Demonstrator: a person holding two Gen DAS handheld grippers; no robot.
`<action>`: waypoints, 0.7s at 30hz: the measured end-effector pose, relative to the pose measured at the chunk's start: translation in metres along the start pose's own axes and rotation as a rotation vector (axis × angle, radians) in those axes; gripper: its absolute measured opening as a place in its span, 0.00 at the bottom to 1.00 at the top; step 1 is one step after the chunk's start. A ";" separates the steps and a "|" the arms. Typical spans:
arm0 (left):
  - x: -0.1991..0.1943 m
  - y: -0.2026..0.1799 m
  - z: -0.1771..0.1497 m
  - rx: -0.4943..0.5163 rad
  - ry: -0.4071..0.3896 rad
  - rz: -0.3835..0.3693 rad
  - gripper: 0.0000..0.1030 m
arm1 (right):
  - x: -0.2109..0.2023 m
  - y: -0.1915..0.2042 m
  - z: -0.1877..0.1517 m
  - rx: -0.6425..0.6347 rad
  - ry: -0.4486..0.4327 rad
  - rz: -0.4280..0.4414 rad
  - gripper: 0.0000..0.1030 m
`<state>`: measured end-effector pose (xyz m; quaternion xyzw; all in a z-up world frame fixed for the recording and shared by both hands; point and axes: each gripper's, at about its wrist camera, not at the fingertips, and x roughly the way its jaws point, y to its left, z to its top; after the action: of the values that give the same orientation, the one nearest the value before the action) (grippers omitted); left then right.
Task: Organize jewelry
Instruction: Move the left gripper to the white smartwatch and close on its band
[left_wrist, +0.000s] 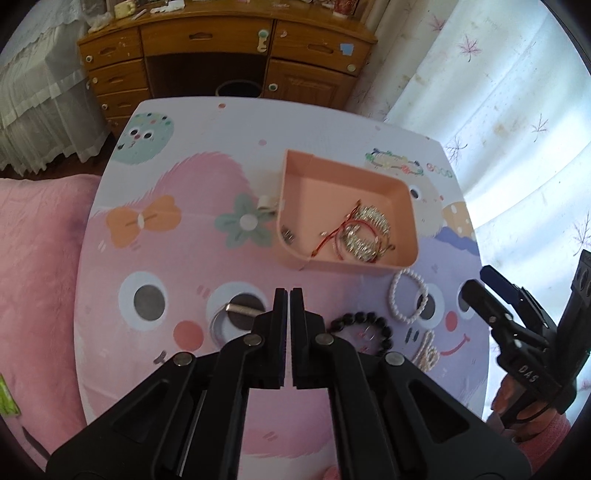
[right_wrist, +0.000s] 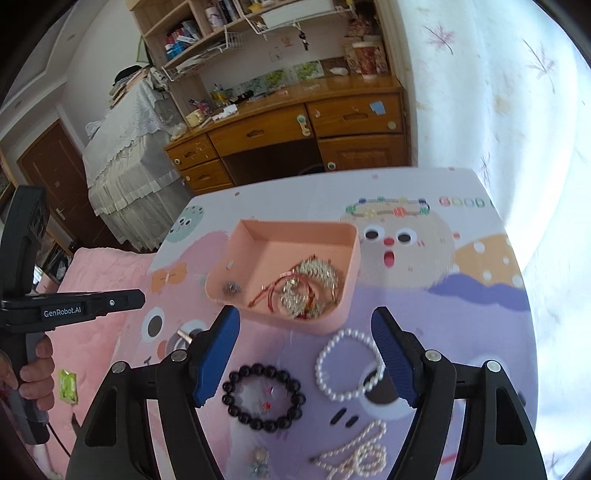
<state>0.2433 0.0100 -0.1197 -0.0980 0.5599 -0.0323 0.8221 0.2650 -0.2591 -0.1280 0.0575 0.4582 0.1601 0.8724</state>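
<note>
A pink tray (left_wrist: 404, 206) (right_wrist: 347, 258) sits on the cartoon-print table (left_wrist: 177, 258) (right_wrist: 461, 314) and holds a tangle of silver chains and red cord (left_wrist: 360, 232) (right_wrist: 308, 284). A white pearl bracelet (left_wrist: 406, 295) (right_wrist: 347, 365), a black bead bracelet (left_wrist: 364, 326) (right_wrist: 264, 391) and a pearl necklace (right_wrist: 354, 454) lie in front of it. A silver bangle (left_wrist: 225, 317) lies at left. My left gripper (left_wrist: 289, 295) is shut and empty above the table. My right gripper (right_wrist: 306, 332) is open above the bracelets.
A small clip (left_wrist: 267, 203) lies left of the tray. A multicolour bead bracelet (left_wrist: 395, 162) (right_wrist: 388, 208) lies behind the tray. A wooden desk (left_wrist: 221, 55) stands beyond the table, a pink bed cover (left_wrist: 33, 277) at left, a curtain (left_wrist: 498, 110) at right.
</note>
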 end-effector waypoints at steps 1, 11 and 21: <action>0.001 0.003 -0.003 0.003 0.011 0.008 0.03 | -0.003 0.001 -0.005 0.017 0.012 0.004 0.73; -0.010 0.033 -0.036 0.048 0.046 0.001 0.61 | -0.028 0.008 -0.080 0.377 0.126 0.055 0.73; 0.012 0.036 -0.056 0.277 0.139 -0.012 0.66 | -0.032 0.050 -0.158 0.631 0.183 -0.059 0.73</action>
<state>0.1936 0.0364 -0.1580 0.0155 0.6050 -0.1208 0.7868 0.1074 -0.2300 -0.1813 0.2970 0.5633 -0.0104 0.7710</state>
